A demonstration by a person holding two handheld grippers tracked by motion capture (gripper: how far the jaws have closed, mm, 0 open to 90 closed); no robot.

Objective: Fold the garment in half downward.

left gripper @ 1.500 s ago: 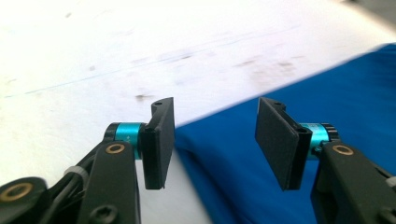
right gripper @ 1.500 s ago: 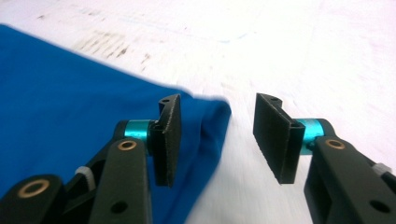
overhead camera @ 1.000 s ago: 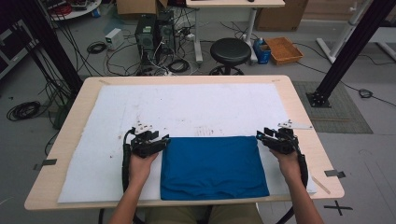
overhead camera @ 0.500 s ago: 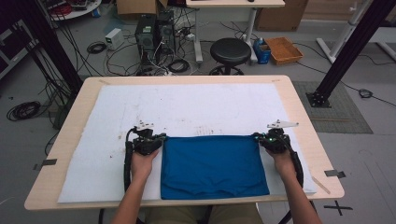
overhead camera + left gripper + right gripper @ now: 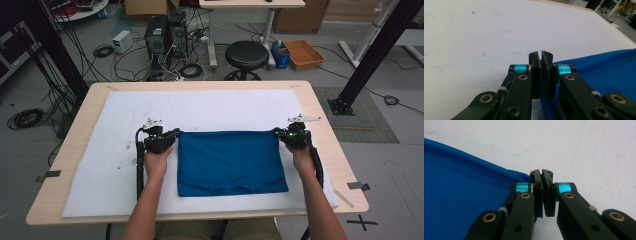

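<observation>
A blue cloth (image 5: 232, 162) lies folded flat on the white mat (image 5: 210, 107). My left gripper (image 5: 175, 133) is at the cloth's far left corner, and my right gripper (image 5: 277, 133) is at its far right corner. In the left gripper view the jaws of the left gripper (image 5: 541, 53) are pressed together, with the blue cloth (image 5: 604, 72) running in between them from the right. The right gripper view has the right gripper (image 5: 541, 171) shut the same way, pinching the edge of the cloth (image 5: 461, 202) that comes in from the left. A hand holds each gripper from the near side.
The mat covers most of the wooden table (image 5: 327, 130). Bare mat stretches beyond the cloth toward the far edge. On the floor behind the table stand a black stool (image 5: 246, 54), computer cases (image 5: 165, 35) with cables, and a cardboard tray (image 5: 304, 53).
Both grippers went from open beside the cloth's far corners to shut on them. Hands and cloth have since shifted away from the person, toward the middle of the mat.
</observation>
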